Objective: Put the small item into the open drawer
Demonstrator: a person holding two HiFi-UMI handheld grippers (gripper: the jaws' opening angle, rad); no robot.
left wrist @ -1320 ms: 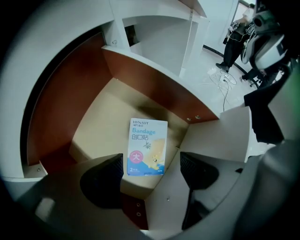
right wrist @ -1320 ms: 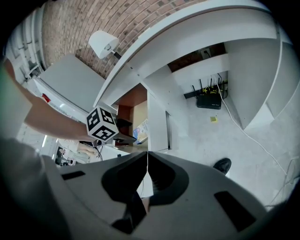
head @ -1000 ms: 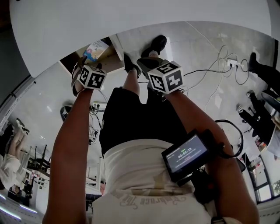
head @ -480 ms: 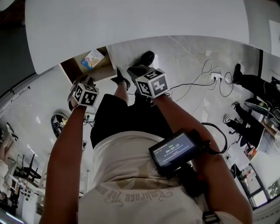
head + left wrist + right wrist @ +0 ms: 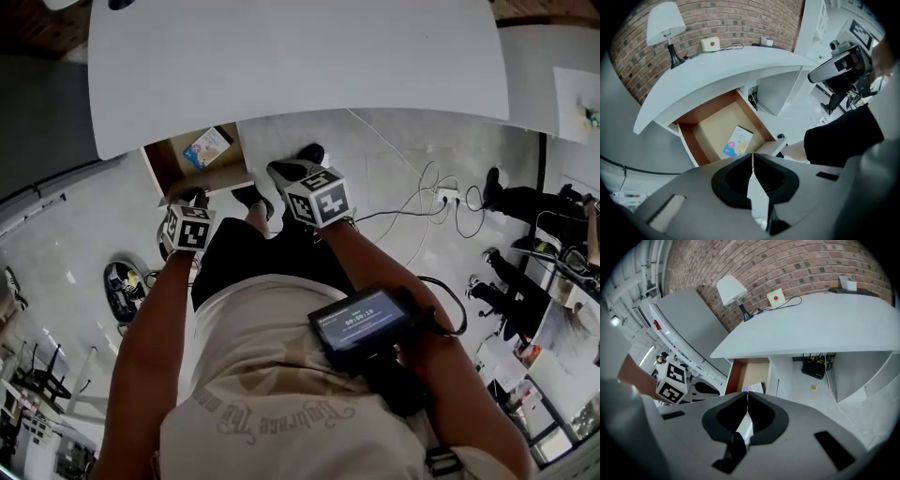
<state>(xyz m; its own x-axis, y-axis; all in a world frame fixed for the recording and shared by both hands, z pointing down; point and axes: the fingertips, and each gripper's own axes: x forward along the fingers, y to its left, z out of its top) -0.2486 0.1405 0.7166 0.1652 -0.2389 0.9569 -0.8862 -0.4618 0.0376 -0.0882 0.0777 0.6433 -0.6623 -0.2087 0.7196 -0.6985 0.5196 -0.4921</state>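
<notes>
Closing just now, the left tongs [image 5: 752,155] meet tip to tip with nothing between them. The right tongs [image 5: 747,393] are also together and empty. Both have pulled back from the drawer [image 5: 687,140] since a second ago. One small item [image 5: 738,141] lies flat inside it, near the front, clear of the side walls. One drawer stands open under the desk [image 5: 722,65] edge, with room left around the item.

Left gripper [image 5: 752,154] and right gripper [image 5: 747,393] point downward, jaws seemingly closed, empty.
</notes>
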